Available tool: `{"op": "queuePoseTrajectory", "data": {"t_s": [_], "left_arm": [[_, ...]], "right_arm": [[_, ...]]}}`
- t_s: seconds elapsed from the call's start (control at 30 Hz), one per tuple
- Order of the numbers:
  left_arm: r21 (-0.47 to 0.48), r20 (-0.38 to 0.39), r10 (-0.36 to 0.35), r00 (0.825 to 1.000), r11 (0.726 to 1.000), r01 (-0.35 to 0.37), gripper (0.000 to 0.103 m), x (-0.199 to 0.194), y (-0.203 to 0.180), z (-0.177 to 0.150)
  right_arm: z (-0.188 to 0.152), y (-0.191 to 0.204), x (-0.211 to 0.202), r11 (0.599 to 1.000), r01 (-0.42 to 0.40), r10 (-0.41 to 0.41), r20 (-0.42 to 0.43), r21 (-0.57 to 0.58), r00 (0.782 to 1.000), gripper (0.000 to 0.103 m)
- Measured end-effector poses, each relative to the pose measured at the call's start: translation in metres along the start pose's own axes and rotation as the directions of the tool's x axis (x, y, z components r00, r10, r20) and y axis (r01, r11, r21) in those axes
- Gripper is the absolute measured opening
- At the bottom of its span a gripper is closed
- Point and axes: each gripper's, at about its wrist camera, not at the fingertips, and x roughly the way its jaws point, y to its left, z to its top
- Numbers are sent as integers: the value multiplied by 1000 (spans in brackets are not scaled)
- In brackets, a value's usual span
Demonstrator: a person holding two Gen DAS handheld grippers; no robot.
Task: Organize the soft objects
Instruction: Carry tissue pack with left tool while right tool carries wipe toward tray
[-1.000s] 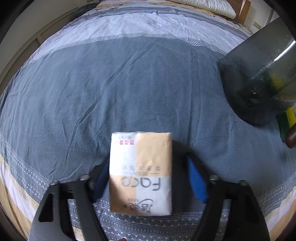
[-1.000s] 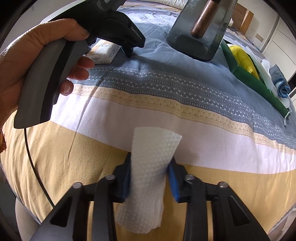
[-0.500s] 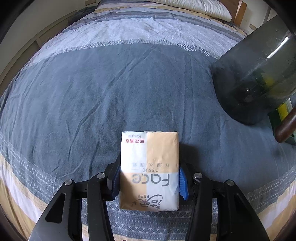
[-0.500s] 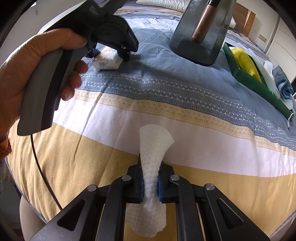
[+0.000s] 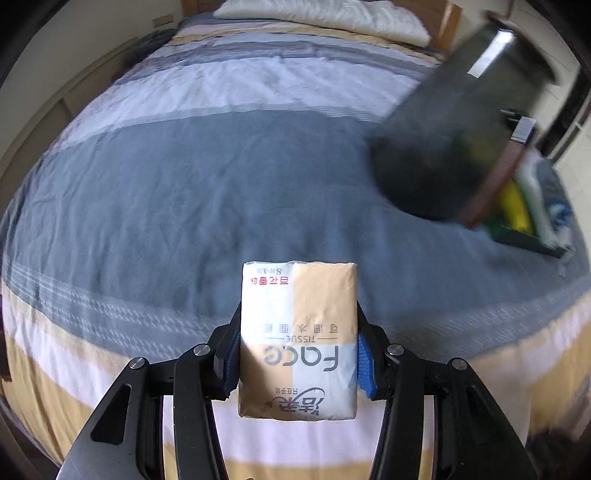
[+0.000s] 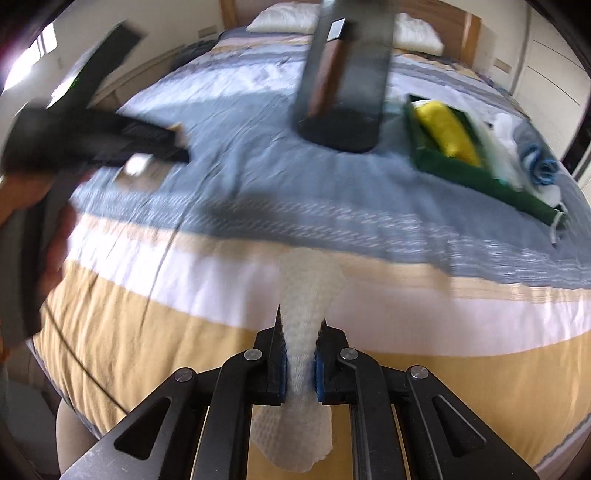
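My left gripper [image 5: 297, 354] is shut on a white and tan tissue pack [image 5: 298, 332] and holds it lifted above the striped bed [image 5: 184, 192]. My right gripper [image 6: 300, 354] is shut on a folded white paper towel [image 6: 308, 291], held above the bed's yellow stripe. The left gripper [image 6: 92, 136] with the pack shows blurred at the left of the right wrist view. A green tray [image 6: 476, 177] on the bed at the right holds a yellow cloth [image 6: 448, 129], white cloths and a rolled blue towel [image 6: 537, 164]. The tray also shows in the left wrist view [image 5: 524, 236].
A dark translucent bin [image 6: 347, 70] with a brown handle stands on the bed between the grippers and the tray; it also shows in the left wrist view [image 5: 454, 129]. White pillows [image 5: 325, 18] lie at the wooden headboard. The person's hand [image 6: 55, 240] holds the left gripper.
My left gripper closed on the tissue pack and lifted it off the bed. My right gripper squeezed shut on the paper towel and rose. Both views have swung toward the tray.
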Motion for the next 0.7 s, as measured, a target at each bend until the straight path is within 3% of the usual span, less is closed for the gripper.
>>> {"op": "queuePoseTrajectory", "data": {"t_s": [0.17, 0.3, 0.4, 0.53, 0.7], "left_arm": [[71, 3, -68, 998, 995, 68, 44, -27, -52, -14], [106, 23, -163, 986, 982, 159, 44, -49, -105, 1], [148, 50, -222, 974, 966, 213, 44, -56, -148, 30], [184, 89, -213, 973, 964, 194, 44, -53, -205, 65], [182, 121, -158, 980, 974, 134, 44, -26, -254, 114]], "right_arm": [[12, -67, -30, 996, 64, -67, 55, 56, 996, 9], [34, -124, -51, 988, 124, -133, 108, 92, 985, 9], [57, -160, -59, 983, 144, -159, 136, 114, 978, 9], [98, -197, -54, 977, 183, -200, 171, 110, 965, 9], [153, -237, -31, 979, 155, -177, 184, 129, 967, 9]]}}
